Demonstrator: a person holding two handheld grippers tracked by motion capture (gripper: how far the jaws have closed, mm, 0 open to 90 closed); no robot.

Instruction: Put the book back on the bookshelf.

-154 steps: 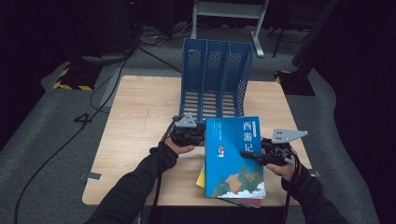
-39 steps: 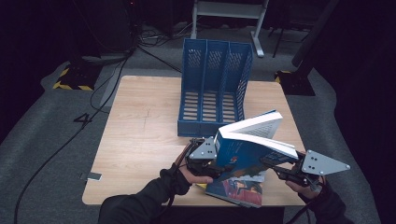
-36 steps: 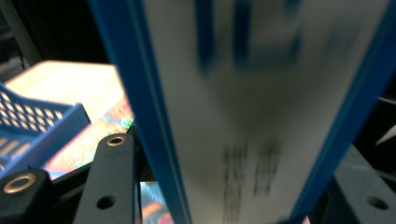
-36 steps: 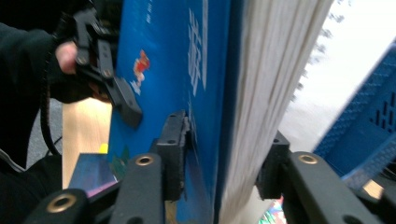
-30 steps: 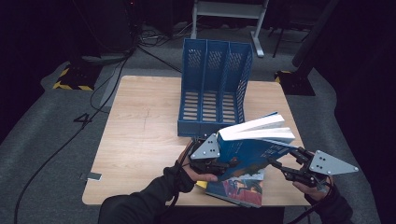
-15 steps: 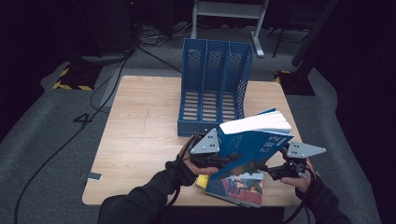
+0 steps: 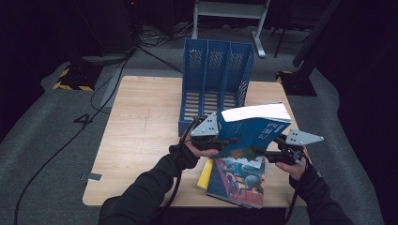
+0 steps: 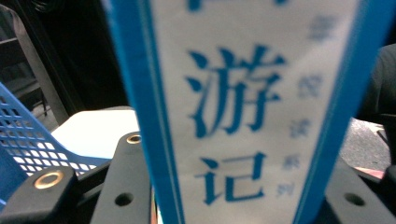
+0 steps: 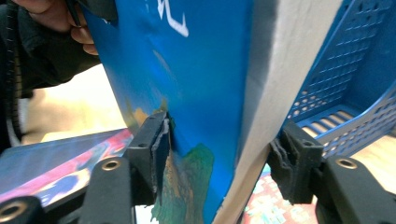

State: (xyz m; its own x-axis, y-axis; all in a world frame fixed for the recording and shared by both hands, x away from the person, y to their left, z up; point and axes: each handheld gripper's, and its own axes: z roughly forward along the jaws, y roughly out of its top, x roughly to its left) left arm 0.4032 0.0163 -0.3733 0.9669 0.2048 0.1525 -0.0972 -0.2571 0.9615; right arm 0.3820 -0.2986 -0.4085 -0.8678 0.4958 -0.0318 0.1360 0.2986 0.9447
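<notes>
A thick blue book (image 7: 253, 129) hangs tilted above the table, white page edges up, in front of the blue file rack (image 7: 216, 79). My left gripper (image 7: 225, 140) is shut on its spine end. In the left gripper view the white spine with blue characters (image 8: 243, 116) stands between the jaws of the left gripper (image 8: 233, 191), which have just been closing. My right gripper (image 7: 264, 152) holds the book's lower right. In the right gripper view the blue book (image 9: 196, 70) sits between the pads (image 9: 159, 140) of the right gripper (image 9: 219, 154), which have also just been closing.
A book with a colourful cover (image 7: 237, 180) lies flat near the front edge of the wooden table (image 7: 141, 126), on top of a yellow one (image 7: 205, 174). The rack has three upright slots open toward me. The table's left half is bare wood.
The blue book lay flat on the stack five seconds ago; now it is lifted and tilted. Over the last second the right gripper moved left, in toward the book's lower right.
</notes>
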